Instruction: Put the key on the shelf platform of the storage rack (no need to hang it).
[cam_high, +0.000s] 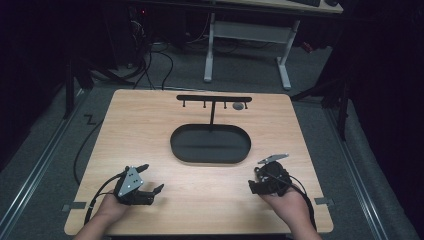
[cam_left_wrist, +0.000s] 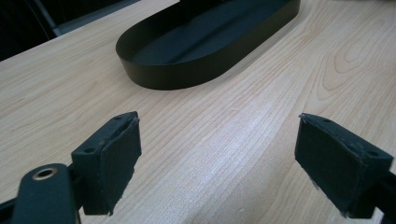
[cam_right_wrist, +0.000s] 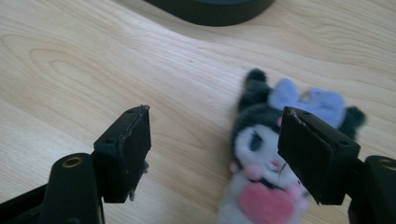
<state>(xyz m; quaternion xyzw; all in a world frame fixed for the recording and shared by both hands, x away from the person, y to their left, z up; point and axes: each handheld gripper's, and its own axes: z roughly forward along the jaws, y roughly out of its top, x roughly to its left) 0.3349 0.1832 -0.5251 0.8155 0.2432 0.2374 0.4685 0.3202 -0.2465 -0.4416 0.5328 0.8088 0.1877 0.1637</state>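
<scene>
A small plush toy (cam_right_wrist: 261, 154) lies on the wooden table: black and white, with a blue bow and a pink heart. My right gripper (cam_right_wrist: 215, 116) is open just above it, and its right jaw partly covers the toy's face. In the high view this gripper (cam_high: 265, 180) sits near the table's front right. My left gripper (cam_high: 152, 178) rests at the front left, open, with bare wood between its pads (cam_left_wrist: 116, 154). A black oval tray (cam_high: 175, 145) lies mid-table.
A black T-shaped stand (cam_high: 213, 107) with hooks rises from the tray's back, and a small grey object (cam_high: 238, 106) hangs near its right end. The tray's wall (cam_left_wrist: 177, 74) is ahead of the left gripper. Its edge (cam_right_wrist: 210, 11) shows at the top of the right gripper view.
</scene>
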